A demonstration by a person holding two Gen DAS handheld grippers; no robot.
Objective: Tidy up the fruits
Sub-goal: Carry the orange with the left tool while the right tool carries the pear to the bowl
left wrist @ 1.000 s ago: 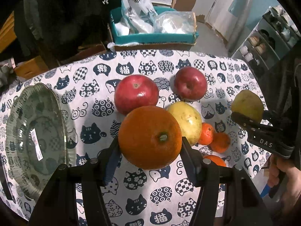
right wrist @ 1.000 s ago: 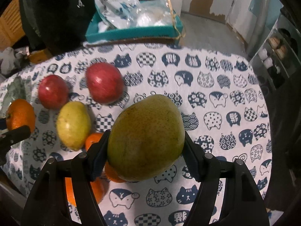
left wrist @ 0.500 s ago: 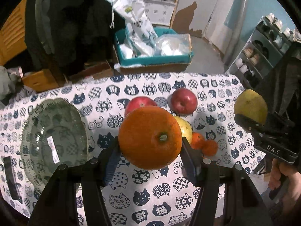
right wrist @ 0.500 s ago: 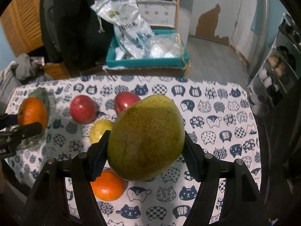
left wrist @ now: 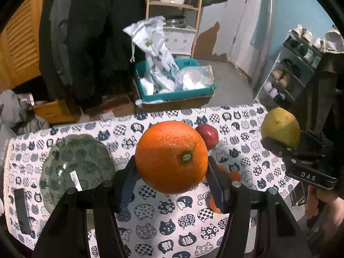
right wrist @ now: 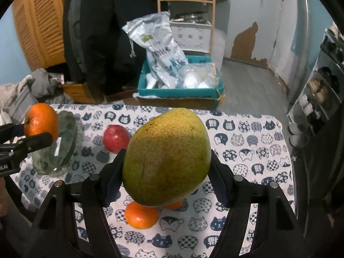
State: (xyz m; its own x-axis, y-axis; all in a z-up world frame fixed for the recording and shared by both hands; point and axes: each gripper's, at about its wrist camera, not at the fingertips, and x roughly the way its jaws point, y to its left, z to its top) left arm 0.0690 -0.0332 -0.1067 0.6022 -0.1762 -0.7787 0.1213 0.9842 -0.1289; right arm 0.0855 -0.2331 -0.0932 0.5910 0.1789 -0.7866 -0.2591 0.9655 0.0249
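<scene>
My left gripper (left wrist: 171, 172) is shut on a large orange (left wrist: 171, 157) and holds it high above the table. My right gripper (right wrist: 166, 172) is shut on a yellow-green mango (right wrist: 166, 158), also high up; it shows at the right of the left wrist view (left wrist: 280, 132). A green glass plate (left wrist: 75, 169) lies on the table's left side. A red apple (right wrist: 116, 138) and small tangerines (right wrist: 140, 215) lie on the cat-print tablecloth (right wrist: 247, 150) below the held fruit.
Beyond the table's far edge stands a teal box (left wrist: 174, 90) with plastic bags on a cardboard carton. A dark flat object (left wrist: 21, 210) lies at the table's left front. A shoe rack (left wrist: 290, 75) stands to the right.
Both grippers have risen well above the table with their fruit, so the table looks smaller and farther. The fruit on the cloth is now mostly hidden behind the held orange and mango.
</scene>
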